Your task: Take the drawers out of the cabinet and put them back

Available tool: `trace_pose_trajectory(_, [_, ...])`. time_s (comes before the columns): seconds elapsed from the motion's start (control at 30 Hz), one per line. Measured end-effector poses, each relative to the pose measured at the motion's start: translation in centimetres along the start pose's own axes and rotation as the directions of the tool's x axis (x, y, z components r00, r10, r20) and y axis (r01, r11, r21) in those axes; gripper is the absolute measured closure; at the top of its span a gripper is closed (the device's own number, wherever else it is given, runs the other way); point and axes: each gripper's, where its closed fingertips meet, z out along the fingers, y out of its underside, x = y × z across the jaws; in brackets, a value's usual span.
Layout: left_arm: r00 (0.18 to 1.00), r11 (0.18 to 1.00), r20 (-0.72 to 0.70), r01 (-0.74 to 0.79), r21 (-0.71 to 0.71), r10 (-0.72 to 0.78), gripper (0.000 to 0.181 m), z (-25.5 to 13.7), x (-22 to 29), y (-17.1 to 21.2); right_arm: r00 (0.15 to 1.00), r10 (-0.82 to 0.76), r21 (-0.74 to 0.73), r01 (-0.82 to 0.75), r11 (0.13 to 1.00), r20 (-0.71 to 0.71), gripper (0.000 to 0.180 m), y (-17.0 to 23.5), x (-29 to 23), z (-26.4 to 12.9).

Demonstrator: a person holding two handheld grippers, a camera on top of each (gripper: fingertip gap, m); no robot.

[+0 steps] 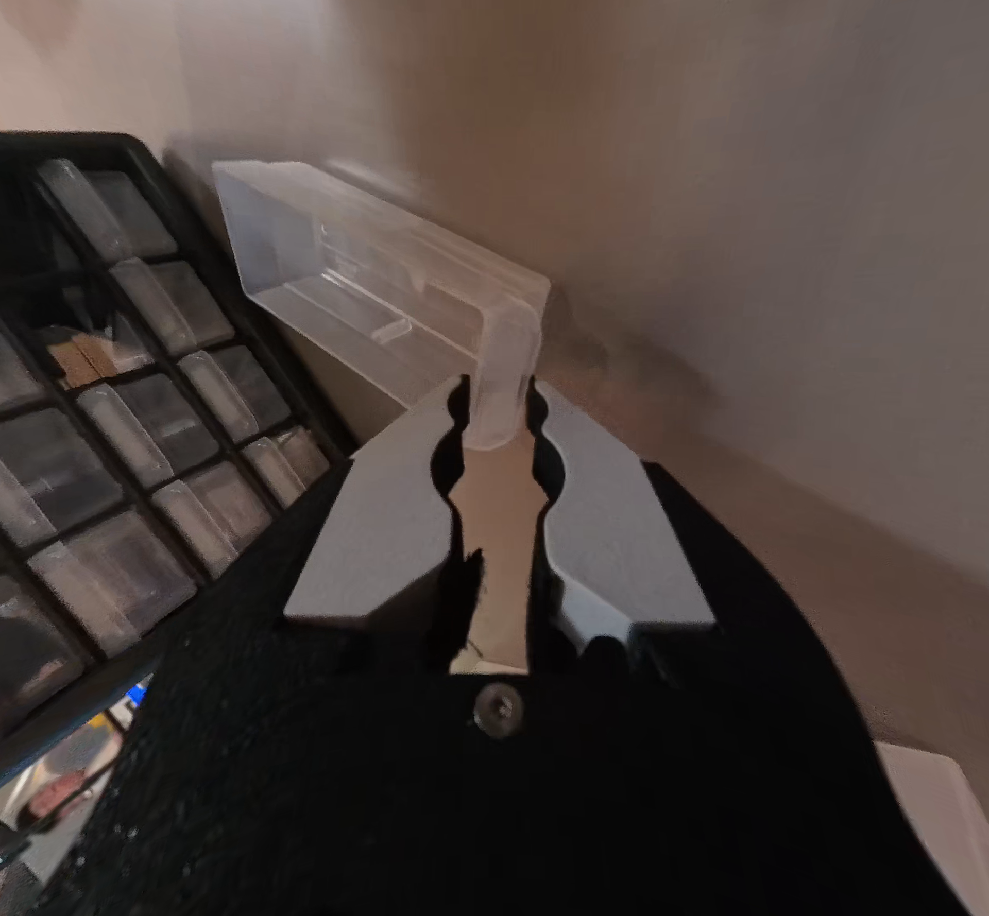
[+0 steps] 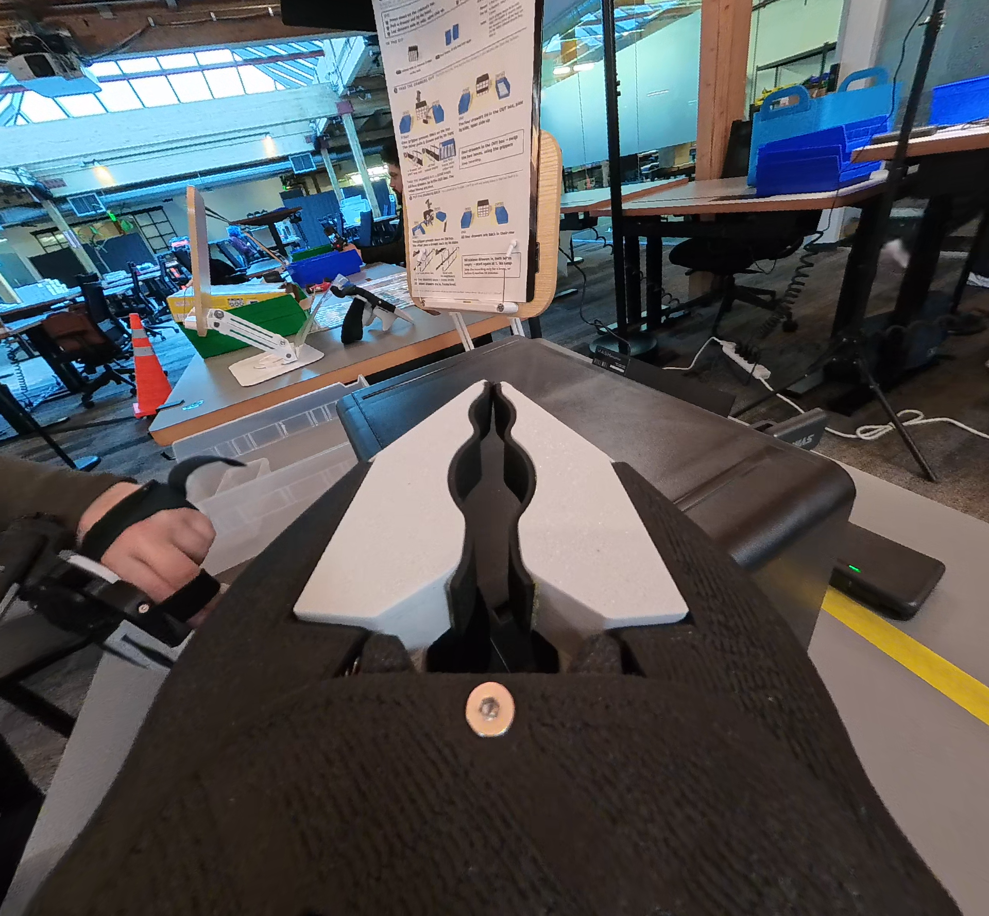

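Right wrist view looks over a grey table crossed by a yellow line, out into a large open workroom with skylights, wooden posts, other desks, an orange cone and blue bins. An instruction sheet on a stand rises just behind the black cabinet, and a dark device with a green light lies on the table beside the cabinet.

The right hand-held gripper rests low over the cabinet's top, its white fingers brought together at the tips with nothing between them. To the left, a person's hand grips the handle of the other tool, next to a clear plastic bin.

In the left wrist view, heavily blurred, the left hand-held gripper pinches the front tab of a clear drawer, which is out of the cabinet and held tilted, its open side showing. The cabinet front, a black grid of clear drawers, sits just to the left; the drawer seems to hang clear of it, though the blur makes this uncertain. Behind is a plain beige surface.
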Motion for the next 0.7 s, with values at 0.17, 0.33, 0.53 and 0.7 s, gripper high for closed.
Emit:
trace_pose_trajectory(0.17, [0.976, 0.974, 0.036, 0.218, -0.065, -0.216, 0.164, -0.5, -3.4, -1.2, 1.000, 0.004, 0.002, -0.004, 1.000, 0.004, 0.180, 0.0, 0.0, 0.0])
trace_pose_trajectory(0.33, [0.899, 0.899, 0.063, 0.436, -0.043, -0.433, 0.164, -0.8, -7.4, -4.4, 1.000, 0.005, 0.003, -0.005, 1.000, 0.007, 0.180, 0.0, 0.0, 0.0])
trace_pose_trajectory(0.53, [0.839, 0.844, 0.149, 0.534, -0.045, -0.523, 0.164, -0.8, -11.6, -6.4, 1.000, 0.007, 0.005, -0.007, 1.000, 0.011, 0.180, 0.0, -0.1, 0.0])
trace_pose_trajectory(0.7, [0.817, 0.813, 0.145, 0.573, -0.099, -0.558, 0.164, 0.1, -12.2, -6.0, 1.000, 0.010, 0.008, -0.010, 1.000, 0.016, 0.180, 0.0, -0.1, -0.1])
